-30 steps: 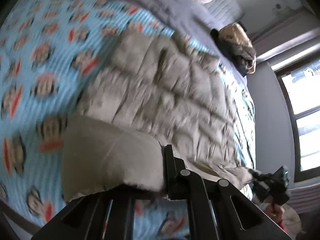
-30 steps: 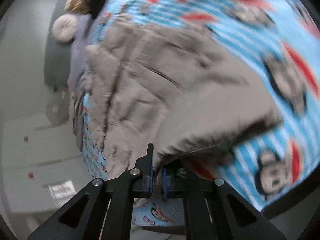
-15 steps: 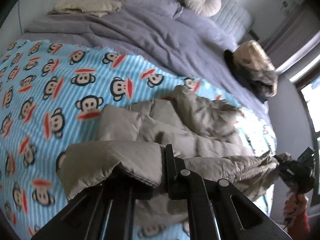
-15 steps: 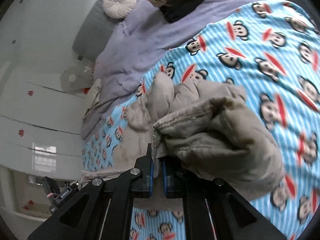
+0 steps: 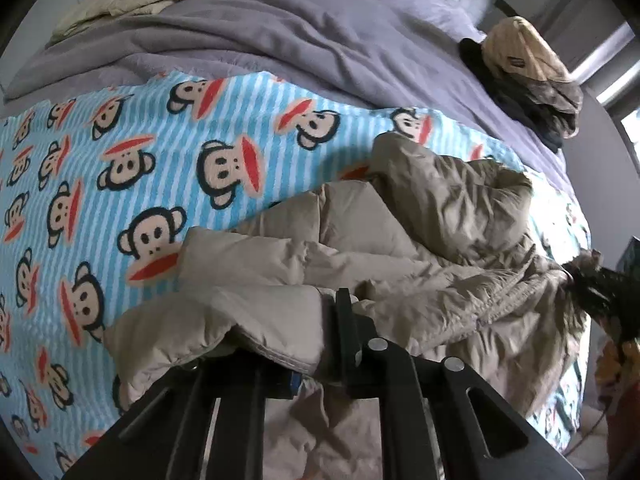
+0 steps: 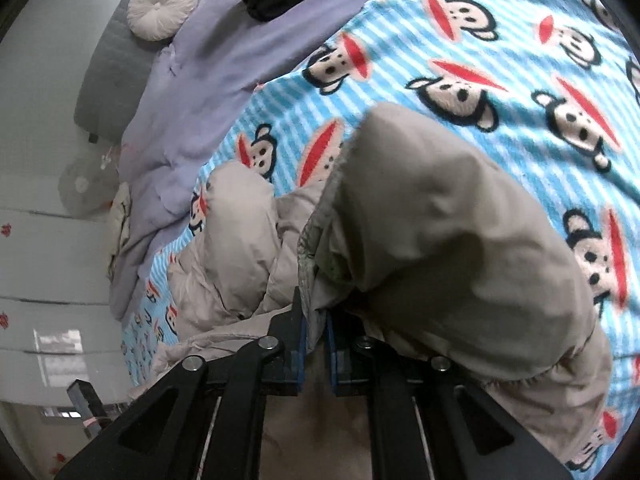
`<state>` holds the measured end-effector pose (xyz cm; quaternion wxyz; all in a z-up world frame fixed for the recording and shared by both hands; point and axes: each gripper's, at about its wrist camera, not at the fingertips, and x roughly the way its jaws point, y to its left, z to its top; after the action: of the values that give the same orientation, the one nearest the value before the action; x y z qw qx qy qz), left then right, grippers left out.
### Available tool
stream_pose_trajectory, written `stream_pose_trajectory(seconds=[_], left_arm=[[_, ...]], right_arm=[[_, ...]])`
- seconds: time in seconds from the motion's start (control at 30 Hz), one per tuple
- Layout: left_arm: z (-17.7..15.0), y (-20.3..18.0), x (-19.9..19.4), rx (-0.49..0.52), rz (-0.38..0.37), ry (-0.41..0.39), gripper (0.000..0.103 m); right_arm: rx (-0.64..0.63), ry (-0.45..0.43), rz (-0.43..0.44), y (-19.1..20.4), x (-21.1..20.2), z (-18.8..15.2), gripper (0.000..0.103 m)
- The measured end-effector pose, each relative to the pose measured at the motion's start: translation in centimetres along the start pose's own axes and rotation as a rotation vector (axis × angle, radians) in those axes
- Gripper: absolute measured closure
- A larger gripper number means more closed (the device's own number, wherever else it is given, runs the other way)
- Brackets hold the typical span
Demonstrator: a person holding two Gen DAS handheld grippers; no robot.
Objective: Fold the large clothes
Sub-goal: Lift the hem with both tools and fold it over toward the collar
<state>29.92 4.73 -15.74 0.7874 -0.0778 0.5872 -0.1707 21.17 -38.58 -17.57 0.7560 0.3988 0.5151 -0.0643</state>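
A beige quilted down jacket (image 5: 420,240) lies bunched on a blue monkey-print blanket (image 5: 120,160) on the bed. My left gripper (image 5: 320,340) is shut on one edge of the jacket, which drapes over its fingers. My right gripper (image 6: 314,320) is shut on another edge of the jacket (image 6: 440,240), with a thick fold hanging over its right finger. The right gripper also shows at the far right of the left wrist view (image 5: 608,292), holding the jacket's hem.
A purple-grey duvet (image 5: 280,28) covers the far half of the bed. A folded cream cloth (image 5: 128,0) lies at its far left, a pile of clothes (image 5: 528,68) at its far right. A round white cushion (image 6: 162,4) rests by the grey headboard (image 6: 108,80).
The jacket lay spread flat a second ago. Both grippers have carried its edges over towards the far side, so it is now bunched and doubled. Both views have tilted down closer to the blanket.
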Motion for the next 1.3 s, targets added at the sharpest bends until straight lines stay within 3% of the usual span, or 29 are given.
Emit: stream_pose_trajectory(seconds=[0.03,0.07,0.1,0.13,0.17,0.2,0.33,0.37,0.4,0.43,0.47,0.53,0.67,0.77,0.9,1.13,1.23,1.3], left_arm=[[-0.1,0.1,-0.4,0.005,-0.006,-0.002,0.076],[-0.2,0.1,-0.8,0.016,-0.003,-0.005,0.062],[-0.4,0.1,-1.1,0.027,0.013,-0.012,0.051],[-0.5,0.1,-1.4,0.037,0.035,-0.024,0.030],[-0.6,0.0,-1.9,0.052,0.070,-0.043,0.010],[-0.7,0.0,-2.2,0.061,0.093,-0.054,0.005],[-1.4,-0.1,-4.6,0.081,0.181,-0.164,0.005],[-1.3,-0.1,-4.9,0.083,0.181,-0.180,0.009],[-1.3,-0.2,-4.8,0.095,0.165,-0.181,0.018],[-1.1,-0.3,-4.2,0.103,0.161,-0.164,0.036],[-0.9,-0.5,-2.9,0.118,0.153,-0.121,0.046],[-0.8,-0.7,-0.6,0.127,0.159,-0.088,0.055],[0.0,-0.4,5.0,0.114,0.266,-0.087,0.055],[1.0,0.8,7.7,0.045,0.255,-0.091,0.055],[1.6,0.3,9.9,0.090,0.278,-0.105,0.055],[2.1,0.5,11.1,0.097,0.251,-0.109,0.055],[2.5,0.7,9.7,0.074,0.240,-0.099,0.055],[2.5,1.3,7.5,0.059,0.236,-0.136,0.055]], right_arm=[[-0.029,0.000,-0.006,0.4,-0.4,0.1,0.083],[-0.049,-0.008,-0.011,0.7,-0.7,0.2,0.076],[-0.070,-0.018,-0.016,1.0,-1.1,0.3,0.055],[-0.089,-0.029,-0.023,1.2,-1.4,0.3,0.039],[-0.105,-0.040,-0.035,1.4,-1.8,0.2,0.038],[-0.115,-0.041,-0.044,1.5,-1.9,0.2,0.038],[-0.102,-0.046,-0.026,1.1,-2.8,-1.1,0.039],[-0.119,-0.046,-0.020,1.2,-3.2,-1.8,0.042],[-0.145,-0.044,-0.024,1.5,-3.4,-2.4,0.062],[-0.199,-0.033,-0.054,2.0,-3.3,-3.0,0.080],[-0.248,-0.030,-0.090,2.4,-3.1,-3.4,0.082],[-0.321,-0.047,-0.153,2.9,-2.6,-3.6,0.082],[-0.334,-0.088,-0.293,1.0,-0.4,-1.7,0.082],[-0.262,-0.095,-0.315,-1.2,1.4,0.2,0.091],[-0.193,-0.115,-0.330,-2.8,3.4,2.1,0.092],[-0.172,-0.121,-0.332,-4.5,5.5,3.0,0.094],[-0.174,-0.123,-0.332,-4.7,5.5,3.1,0.095],[-0.187,-0.117,-0.363,-4.0,4.6,3.2,0.094]])
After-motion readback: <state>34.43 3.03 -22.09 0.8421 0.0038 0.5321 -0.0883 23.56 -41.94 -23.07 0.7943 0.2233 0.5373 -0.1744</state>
